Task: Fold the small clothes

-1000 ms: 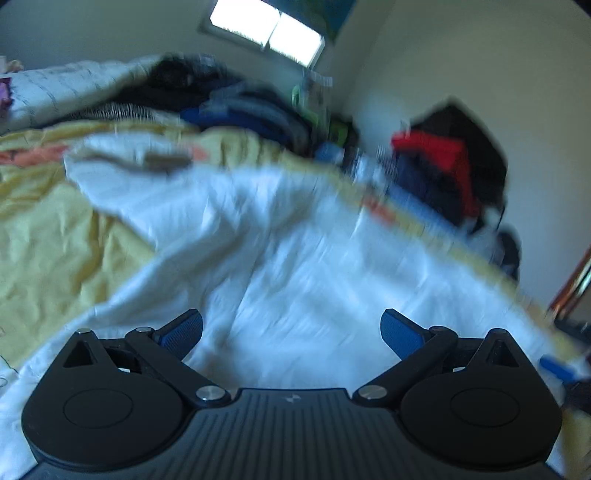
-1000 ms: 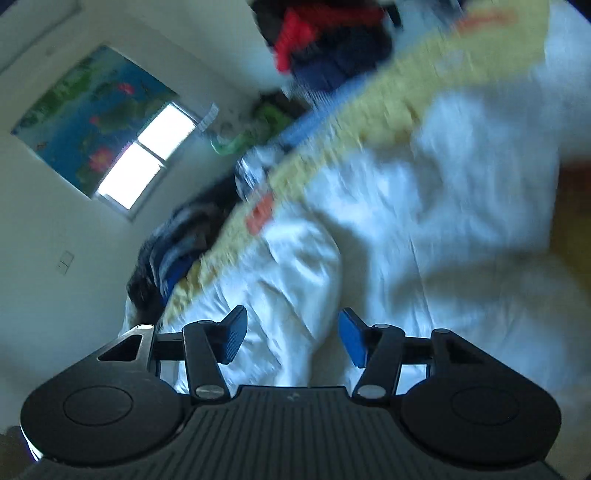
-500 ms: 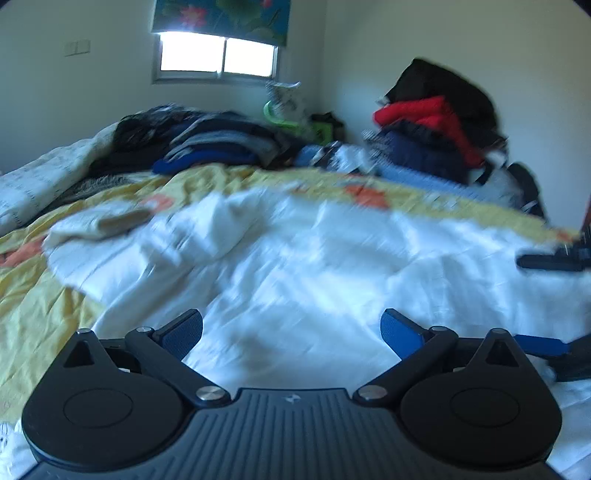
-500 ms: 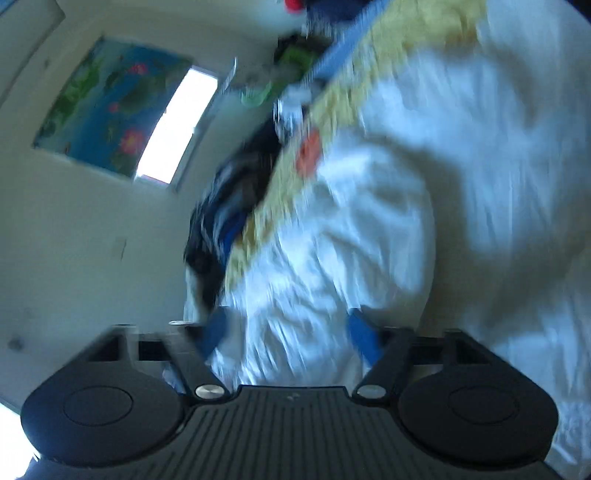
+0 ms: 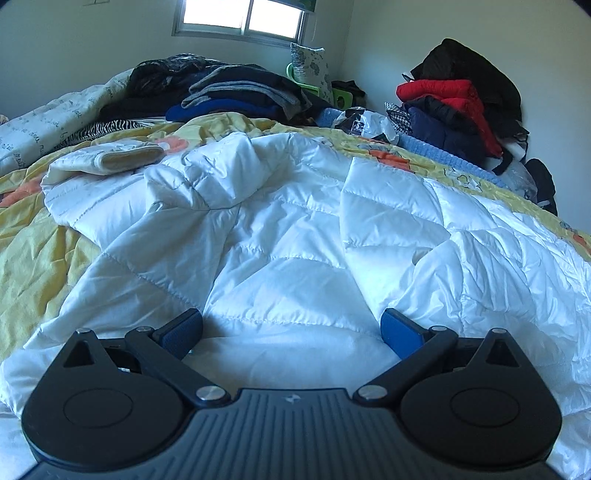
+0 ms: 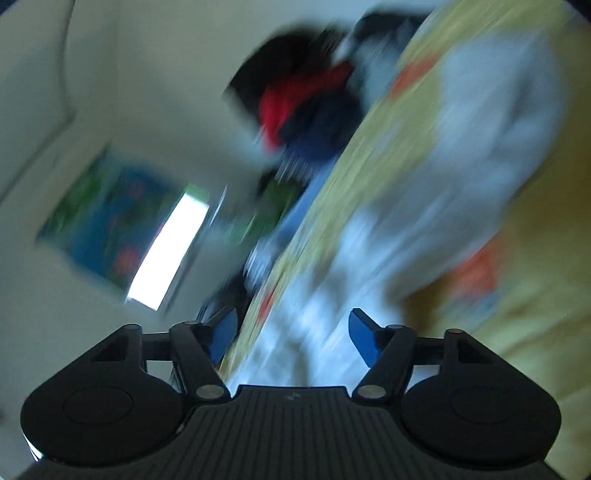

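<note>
Yellow bedspread (image 5: 33,258) carries the white quilted jacket (image 5: 280,236), spread beneath the left claw (image 5: 291,330), spread wide and empty. Right claw (image 6: 291,334), also wide and empty; its view is motion-blurred, jacket barely distinguishable. Script on the far quilt (image 5: 44,122) is unreadable.

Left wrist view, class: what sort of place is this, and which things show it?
Most likely a bedroom: a bed with a yellow bedspread, a white padded jacket on it, and piles of clothes by a window.
</note>
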A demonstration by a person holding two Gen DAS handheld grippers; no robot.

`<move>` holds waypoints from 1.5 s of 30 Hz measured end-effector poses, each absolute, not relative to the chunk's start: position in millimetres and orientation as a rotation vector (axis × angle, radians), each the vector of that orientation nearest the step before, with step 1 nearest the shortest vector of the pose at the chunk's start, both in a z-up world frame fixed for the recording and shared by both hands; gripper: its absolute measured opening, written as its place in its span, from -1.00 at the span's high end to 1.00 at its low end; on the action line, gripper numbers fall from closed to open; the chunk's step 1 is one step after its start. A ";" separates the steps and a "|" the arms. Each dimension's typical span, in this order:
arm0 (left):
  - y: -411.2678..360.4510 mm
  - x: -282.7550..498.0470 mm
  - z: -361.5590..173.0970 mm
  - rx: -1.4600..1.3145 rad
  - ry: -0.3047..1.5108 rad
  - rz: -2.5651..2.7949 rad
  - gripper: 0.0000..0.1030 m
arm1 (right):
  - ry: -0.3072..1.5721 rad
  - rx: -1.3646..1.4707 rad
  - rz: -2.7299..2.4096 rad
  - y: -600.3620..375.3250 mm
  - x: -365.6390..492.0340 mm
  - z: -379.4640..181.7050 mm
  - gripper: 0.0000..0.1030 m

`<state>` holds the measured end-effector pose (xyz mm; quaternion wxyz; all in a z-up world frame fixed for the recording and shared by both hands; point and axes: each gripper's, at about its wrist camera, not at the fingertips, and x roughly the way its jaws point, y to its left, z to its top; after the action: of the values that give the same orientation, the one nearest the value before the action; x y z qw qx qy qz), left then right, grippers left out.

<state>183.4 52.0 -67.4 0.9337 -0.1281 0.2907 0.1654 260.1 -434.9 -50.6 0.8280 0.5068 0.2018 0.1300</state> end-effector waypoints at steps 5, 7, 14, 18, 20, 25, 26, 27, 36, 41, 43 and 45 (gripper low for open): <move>51.7 184.4 -67.6 -0.257 0.601 0.341 -1.00 | 0.388 1.229 0.082 -499.6 259.4 -71.7 -0.17; 51.5 184.3 -67.5 -0.255 0.603 0.342 -1.00 | 0.394 1.271 0.047 -510.5 265.1 -83.1 -0.16; 51.6 183.9 -67.6 -0.257 0.602 0.341 -1.00 | 0.415 1.278 -0.007 -524.3 293.7 -95.3 0.06; 51.7 183.7 -67.6 -0.258 0.602 0.341 -1.00 | 0.454 1.266 -0.044 -526.7 304.6 -96.5 0.06; 51.8 183.7 -67.5 -0.259 0.601 0.340 -1.00 | 0.444 1.282 -0.053 -527.2 308.7 -96.8 0.13; 52.1 183.2 -67.3 -0.265 0.599 0.339 -1.00 | 0.450 1.271 -0.067 -524.4 325.7 -97.8 0.57; 52.4 183.0 -67.3 -0.268 0.597 0.338 -1.00 | 0.447 1.272 -0.068 -523.1 326.3 -97.6 0.60; 52.7 182.7 -67.3 -0.271 0.596 0.337 -1.00 | 0.443 1.269 -0.068 -521.8 326.8 -97.0 0.65; 56.1 178.9 -65.4 -0.294 0.585 0.326 -1.00 | 0.418 1.184 0.208 -460.9 320.3 -52.7 0.73; 53.9 155.7 -26.0 -0.475 0.491 0.271 -1.00 | 0.463 1.175 0.412 -407.5 309.4 -47.9 0.73; 44.4 144.7 -1.4 -0.614 0.407 0.151 -1.00 | 0.487 1.177 0.443 -398.0 309.2 -55.6 0.73; 23.7 151.3 20.6 -0.656 0.401 -0.001 -1.00 | 0.496 1.202 0.443 -397.7 311.1 -65.1 0.73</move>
<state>151.3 23.7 20.6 0.9269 -0.3202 0.1958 -0.0007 311.1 -397.7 -65.1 0.7731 0.5550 0.2292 0.2044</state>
